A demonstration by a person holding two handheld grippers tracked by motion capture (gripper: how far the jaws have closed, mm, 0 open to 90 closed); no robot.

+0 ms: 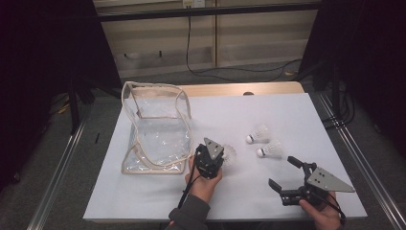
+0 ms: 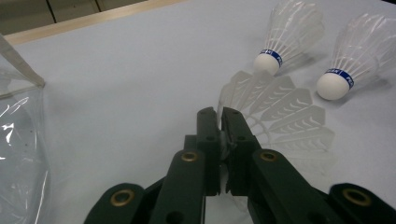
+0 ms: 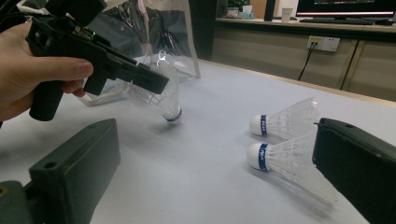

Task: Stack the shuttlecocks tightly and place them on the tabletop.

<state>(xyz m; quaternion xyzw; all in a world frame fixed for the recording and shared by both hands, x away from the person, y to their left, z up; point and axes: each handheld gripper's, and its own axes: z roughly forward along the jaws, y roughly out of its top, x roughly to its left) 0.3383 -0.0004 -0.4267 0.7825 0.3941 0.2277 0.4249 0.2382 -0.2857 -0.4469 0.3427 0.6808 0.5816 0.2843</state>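
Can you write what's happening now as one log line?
left gripper: shut on shuttlecock | right gripper: open, empty | two shuttlecocks on table

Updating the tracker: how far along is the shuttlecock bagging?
Done: nothing visibly bagged yet; the clear bag looks empty. In hand: the left gripper is shut on one shuttlecock by its feathers, cork down at the table. Left: two shuttlecocks lie on the table; the right gripper is open.

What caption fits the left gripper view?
Left claw pinching a shuttlecock's feathers beside two more shuttlecocks.
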